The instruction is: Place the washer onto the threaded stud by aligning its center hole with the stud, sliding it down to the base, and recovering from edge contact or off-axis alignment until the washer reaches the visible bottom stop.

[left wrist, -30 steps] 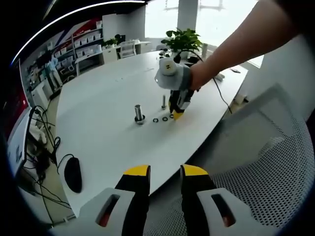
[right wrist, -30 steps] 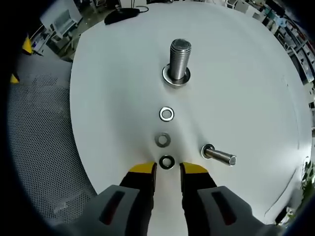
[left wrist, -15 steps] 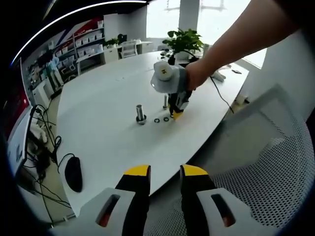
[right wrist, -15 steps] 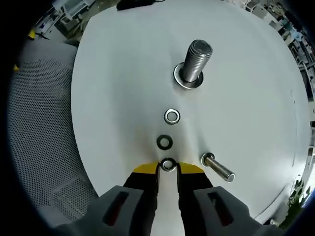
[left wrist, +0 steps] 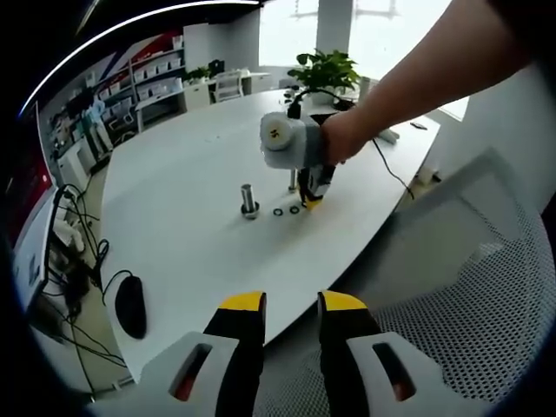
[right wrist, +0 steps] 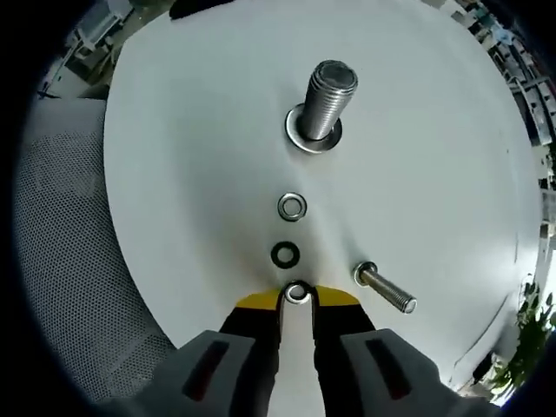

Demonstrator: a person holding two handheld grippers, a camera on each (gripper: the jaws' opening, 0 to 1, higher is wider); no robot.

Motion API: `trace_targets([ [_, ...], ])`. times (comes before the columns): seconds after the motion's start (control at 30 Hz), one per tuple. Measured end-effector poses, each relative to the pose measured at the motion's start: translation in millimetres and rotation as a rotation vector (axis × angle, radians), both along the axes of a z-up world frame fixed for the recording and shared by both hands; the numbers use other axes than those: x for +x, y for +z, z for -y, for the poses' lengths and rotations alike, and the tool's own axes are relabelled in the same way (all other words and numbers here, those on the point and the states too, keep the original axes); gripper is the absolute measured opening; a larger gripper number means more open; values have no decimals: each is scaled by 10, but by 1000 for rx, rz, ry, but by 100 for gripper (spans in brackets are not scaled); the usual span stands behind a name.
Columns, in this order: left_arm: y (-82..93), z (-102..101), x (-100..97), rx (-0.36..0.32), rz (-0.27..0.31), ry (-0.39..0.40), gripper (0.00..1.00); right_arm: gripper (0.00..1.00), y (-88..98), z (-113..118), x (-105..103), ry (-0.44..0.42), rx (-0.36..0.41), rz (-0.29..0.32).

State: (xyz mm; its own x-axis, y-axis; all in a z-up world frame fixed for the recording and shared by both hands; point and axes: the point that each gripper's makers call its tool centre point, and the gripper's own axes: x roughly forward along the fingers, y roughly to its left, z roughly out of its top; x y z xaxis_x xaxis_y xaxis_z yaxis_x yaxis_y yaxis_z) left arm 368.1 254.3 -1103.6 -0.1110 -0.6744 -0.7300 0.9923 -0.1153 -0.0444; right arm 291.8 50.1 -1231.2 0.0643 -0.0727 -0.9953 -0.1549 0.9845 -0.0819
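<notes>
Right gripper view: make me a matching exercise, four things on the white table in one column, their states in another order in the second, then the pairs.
Things
1. large upright threaded steel stud
2. small steel bolt
3. dark ring washer
4. small silver washer at the right gripper

States
A. lying on its side on the white table
B. between the yellow jaw tips
C. standing, with a flat washer round its base
D. lying flat and free, between a silver washer and the jaws

Pairs: 1-C, 2-A, 3-D, 4-B

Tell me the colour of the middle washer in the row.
Dark, nearly black middle washer, clearest in the right gripper view.
</notes>
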Motion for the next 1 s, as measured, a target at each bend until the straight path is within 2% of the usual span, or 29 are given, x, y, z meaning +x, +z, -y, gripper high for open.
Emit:
trace_targets([
  [0.07,8,3,6,-2,0,4,22,15,-51,35,31,-26,-6,60],
  [0.17,14,3,9,-5,1,7,22,14,-21,36,7,-100,-7,200],
  [0.27,17,3,5,-6,1,7,22,14,-61,108,-8,-205,29,297],
  [0.3,18,3,4,-7,2,6,22,14,-63,101,-8,-221,39,310],
  [0.37,15,1,5,-6,3,6,22,14,-57,93,-30,-221,34,304],
  [0.43,17,2,4,-7,2,8,22,14,-148,153,57,-193,27,296],
  [0.53,15,-5,4,-5,3,8,22,14,-111,170,33,-169,21,273],
  [0.6,12,-7,4,-2,4,8,22,14,-59,95,6,-206,40,266],
  [0.63,11,-9,3,0,4,7,22,14,-92,187,58,-280,63,297],
  [0.67,6,-6,4,1,4,6,22,14,-81,204,70,-300,67,307],
  [0.7,4,-2,6,0,4,5,22,14,15,187,70,-322,66,324],
  [0.8,3,-3,5,1,3,6,22,14,28,279,46,-305,60,319],
  [0.83,2,-2,6,1,4,7,22,14,129,199,10,-307,55,324],
  [0.87,3,-2,7,0,4,7,22,14,145,215,-2,-309,52,328],
  [0.9,4,-2,7,-1,3,8,22,14,116,301,-2,-316,47,334],
  [1.0,5,-5,8,0,4,10,22,14,175,371,-29,-329,41,354],
])
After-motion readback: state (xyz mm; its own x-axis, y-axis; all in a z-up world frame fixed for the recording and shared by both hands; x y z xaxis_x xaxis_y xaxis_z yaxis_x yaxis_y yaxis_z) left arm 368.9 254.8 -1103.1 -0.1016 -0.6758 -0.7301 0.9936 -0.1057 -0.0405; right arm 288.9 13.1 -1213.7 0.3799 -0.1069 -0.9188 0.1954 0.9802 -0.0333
